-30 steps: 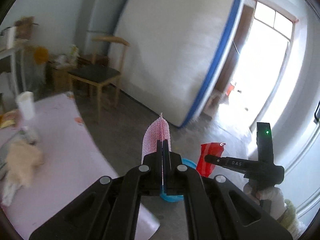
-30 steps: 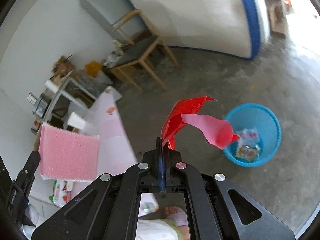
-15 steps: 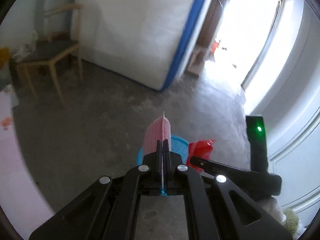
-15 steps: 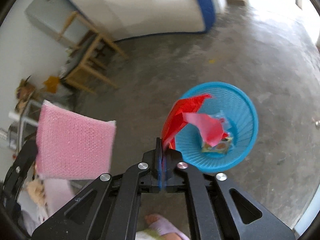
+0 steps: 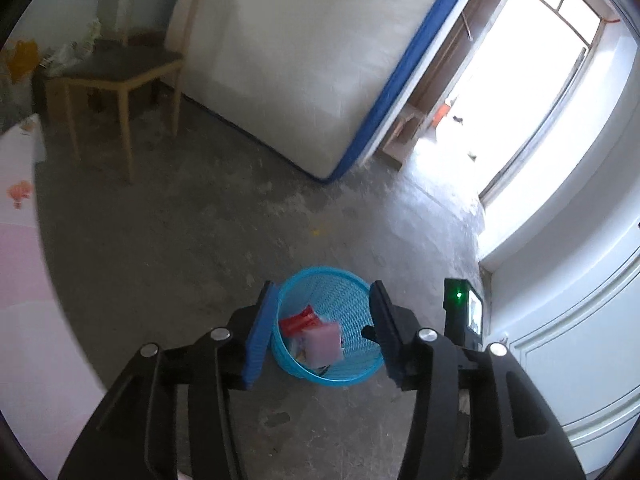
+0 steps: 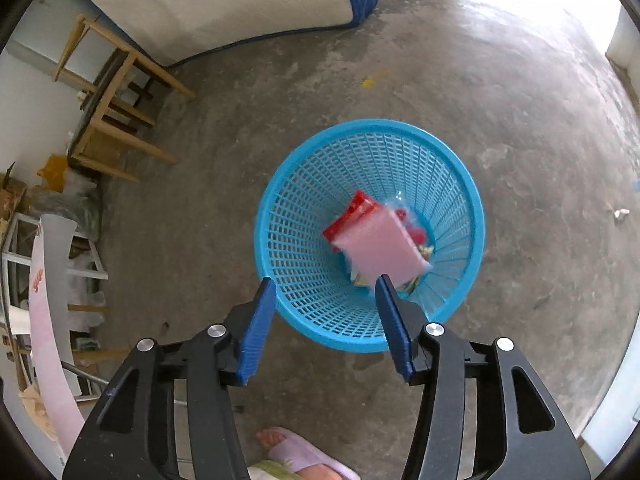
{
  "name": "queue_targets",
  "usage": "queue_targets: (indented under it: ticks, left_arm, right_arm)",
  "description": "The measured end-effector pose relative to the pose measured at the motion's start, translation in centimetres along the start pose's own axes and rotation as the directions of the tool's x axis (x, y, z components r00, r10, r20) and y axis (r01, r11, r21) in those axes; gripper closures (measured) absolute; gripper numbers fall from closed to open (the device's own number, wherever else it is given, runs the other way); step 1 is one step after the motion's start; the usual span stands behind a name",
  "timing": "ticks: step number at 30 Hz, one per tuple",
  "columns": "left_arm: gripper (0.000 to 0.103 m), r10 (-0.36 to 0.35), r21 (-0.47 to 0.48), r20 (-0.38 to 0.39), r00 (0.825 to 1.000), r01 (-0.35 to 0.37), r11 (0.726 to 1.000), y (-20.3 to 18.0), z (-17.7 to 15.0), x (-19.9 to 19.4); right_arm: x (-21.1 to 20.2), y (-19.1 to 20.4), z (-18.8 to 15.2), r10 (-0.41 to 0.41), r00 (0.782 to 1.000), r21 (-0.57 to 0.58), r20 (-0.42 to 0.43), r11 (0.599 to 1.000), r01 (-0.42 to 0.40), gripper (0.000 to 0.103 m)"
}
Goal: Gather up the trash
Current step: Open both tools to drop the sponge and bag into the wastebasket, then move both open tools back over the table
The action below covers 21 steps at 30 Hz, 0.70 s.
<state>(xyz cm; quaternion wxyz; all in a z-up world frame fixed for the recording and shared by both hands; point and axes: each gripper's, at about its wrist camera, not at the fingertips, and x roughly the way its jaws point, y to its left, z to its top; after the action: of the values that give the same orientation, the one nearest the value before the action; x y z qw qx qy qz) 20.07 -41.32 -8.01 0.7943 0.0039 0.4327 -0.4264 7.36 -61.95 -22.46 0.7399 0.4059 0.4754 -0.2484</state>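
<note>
A white mattress with a blue border (image 5: pixel 296 60) leans against the wall across the upper middle of the left wrist view. At upper left stands a light wooden chair with a dark seat (image 5: pixel 120 68). A bright open doorway (image 5: pixel 516 92) fills the upper right, and the grey concrete floor (image 5: pixel 192 240) spreads through the centre. A foot in a lilac slipper (image 6: pixel 304 454) shows at the bottom edge of the right wrist view

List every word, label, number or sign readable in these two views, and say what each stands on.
None can be read.
White board at the left edge of the right wrist view: red marks, too blurred to read.
Wrappers in the blue basket: print too small and blurred.
Small screen on the right tool's body, seen from the left wrist: nothing legible; only a green light.
</note>
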Motion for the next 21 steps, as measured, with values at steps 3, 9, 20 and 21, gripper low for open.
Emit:
queue_targets:
  ticks: [3,9,20,21]
  left_arm:
    - [0.052,0.01,0.005,0.042,0.999,-0.01,1.0,0.7,-0.2,-3.5]
    - [0.044,0.046,0.005,0.135,0.99,-0.047,0.999,2.2,-2.0,-11.8]
    - [0.034,0.212,-0.124,0.267,0.94,-0.185,0.975,9.1,-8.2,-27.1]
    - [0.033,0.238,-0.145,0.275,0.931,-0.205,0.968,10.1,-9.1,-28.4]
  right_arm:
    - [-1.4,0.5,-0.7,0.026,1.0,-0.013,0.016,1.0,-0.025,0.053]
    - [-5.6,3.3,-2.3,0.104,0.993,-0.091,0.053,0.991,-0.099,0.051]
    - [-13.8,14.7,-8.2,0.315,0.949,-0.312,0.008,0.902,-0.297,0.045]
    - [-14.1,15.7,-8.6,0.334,0.943,-0.329,-0.002,0.89,-0.316,0.045]
